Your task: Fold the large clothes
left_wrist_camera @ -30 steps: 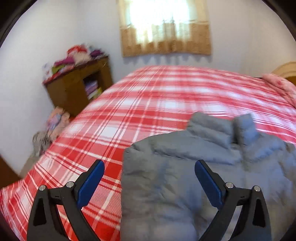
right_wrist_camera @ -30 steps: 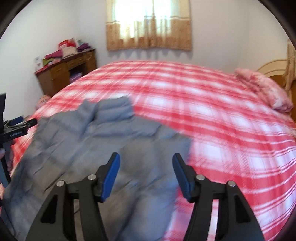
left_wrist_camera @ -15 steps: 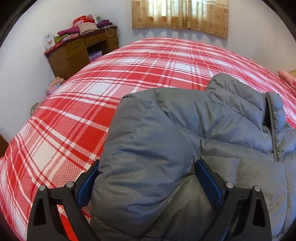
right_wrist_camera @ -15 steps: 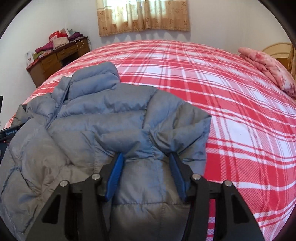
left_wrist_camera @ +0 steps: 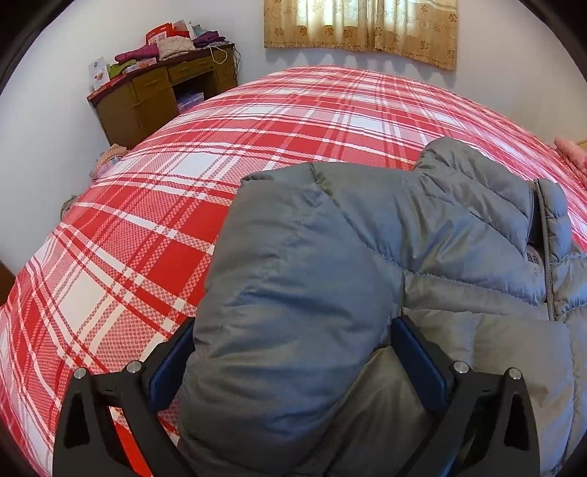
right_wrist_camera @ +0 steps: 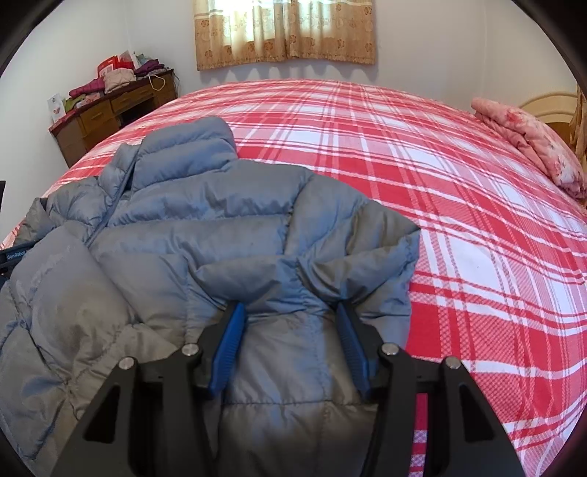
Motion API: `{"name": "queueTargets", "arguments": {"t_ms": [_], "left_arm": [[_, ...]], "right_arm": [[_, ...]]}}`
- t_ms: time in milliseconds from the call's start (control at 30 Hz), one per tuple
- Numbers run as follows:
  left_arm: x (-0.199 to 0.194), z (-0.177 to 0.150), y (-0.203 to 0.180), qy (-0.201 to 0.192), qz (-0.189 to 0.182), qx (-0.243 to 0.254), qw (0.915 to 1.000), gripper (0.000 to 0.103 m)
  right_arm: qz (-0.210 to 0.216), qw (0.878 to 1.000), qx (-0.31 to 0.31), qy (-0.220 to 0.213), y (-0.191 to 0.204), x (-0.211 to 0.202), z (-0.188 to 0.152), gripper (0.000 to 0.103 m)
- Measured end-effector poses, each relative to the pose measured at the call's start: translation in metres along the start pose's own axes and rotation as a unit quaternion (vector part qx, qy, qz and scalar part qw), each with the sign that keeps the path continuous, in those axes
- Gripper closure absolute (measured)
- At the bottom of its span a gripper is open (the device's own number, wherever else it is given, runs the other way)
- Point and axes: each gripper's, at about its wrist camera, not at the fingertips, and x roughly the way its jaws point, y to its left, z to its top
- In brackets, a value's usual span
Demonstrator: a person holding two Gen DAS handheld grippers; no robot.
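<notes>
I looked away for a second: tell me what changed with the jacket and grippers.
Both grippers came down onto the grey puffer jacket. The right gripper has just been closing on a bunched fold; the left gripper now straddles a sleeve. The plaid bedspread stayed put.

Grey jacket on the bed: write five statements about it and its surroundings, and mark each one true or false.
1. The grey jacket lies on a red and white checked bedspread. True.
2. The jacket's collar points away from the camera, toward the curtain. True.
3. The right tool hangs free above the bare bedspread. False: jacket fabric is bunched between its fingers.
4. The desk beside the bed has nothing on top. False: clothes and boxes are piled on it.
5. The left tool has a puffy part of the jacket between its fingers. True.
</notes>
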Motion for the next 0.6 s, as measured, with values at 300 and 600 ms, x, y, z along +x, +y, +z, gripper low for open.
{"name": "queueTargets", "arguments": {"t_ms": [300,600], "left_arm": [[-0.038,0.045,0.007,-0.006,-0.014,-0.004,0.9999,0.001],[-0.024,0.135,-0.042,0.001,-0.069,-0.01,0.9975,0.001]], "right_arm": [[0.023,0.998,-0.038,0.043,0.002,-0.017,0.025,0.014],[0.026,0.996,0.0,0.082,0.013,-0.004,0.13,0.0]]}}
